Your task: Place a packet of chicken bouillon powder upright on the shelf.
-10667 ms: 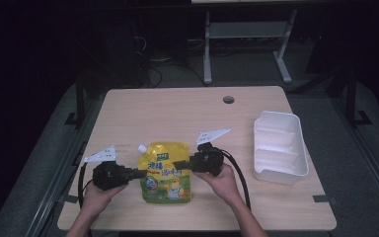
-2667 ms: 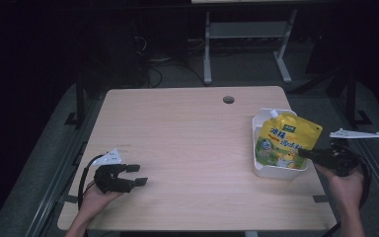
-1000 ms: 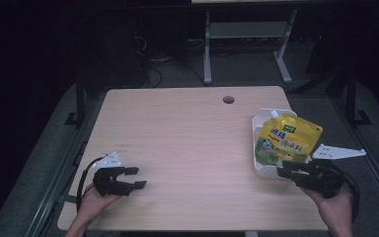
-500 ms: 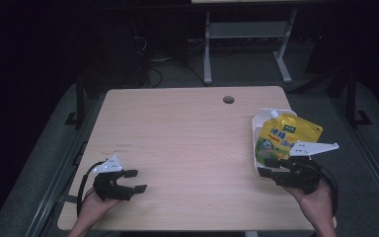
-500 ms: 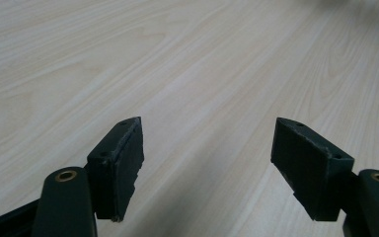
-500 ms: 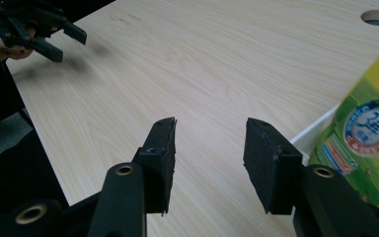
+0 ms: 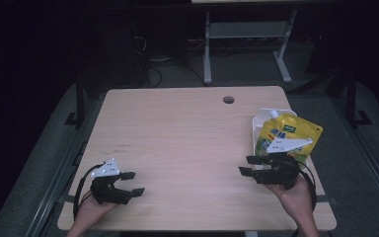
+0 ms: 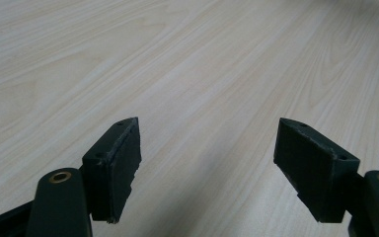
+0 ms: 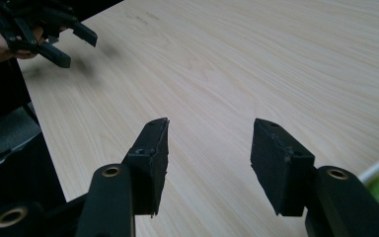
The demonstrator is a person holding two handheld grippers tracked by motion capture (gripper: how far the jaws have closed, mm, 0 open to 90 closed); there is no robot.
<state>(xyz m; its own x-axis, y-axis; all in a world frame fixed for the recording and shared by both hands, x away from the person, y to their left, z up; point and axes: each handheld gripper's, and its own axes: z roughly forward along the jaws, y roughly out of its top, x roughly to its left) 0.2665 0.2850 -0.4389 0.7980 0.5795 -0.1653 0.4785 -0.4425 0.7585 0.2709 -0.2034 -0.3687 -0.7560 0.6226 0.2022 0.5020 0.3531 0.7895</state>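
Pale wood-grain table [image 7: 187, 143] with not much on it, just a round cable hole [image 7: 228, 99] near the far edge and a white tray [image 7: 262, 114] over on the right side. Sitting in that tray is a yellow spouted refill pouch [image 7: 288, 132] with green and blue print, its white cap pointing toward the far left corner of the tray, and the pouch's right edge hangs out past the tray rim. The right gripper [image 7: 247, 165] is just in front of the tray, near the table's front right, pointing left across the wood with its jaws spread apart and nothing between them; the grey three-cornered plate on top of it overlaps the bottom of the pouch from the high view, so I can't tell if anything's touching there. From the right gripper view you get both black jaws wide apart over bare wood, a sliver of the tray and green pouch print at the bottom right corner, and the left gripper [image 9: 71, 44] way off at the top left. The left gripper [image 7: 132, 183] sits at the front left corner of the table, held in the person's left hand [image 7: 91, 213], jaws also parted with nothing in them, hovering low over bare table in its own view.
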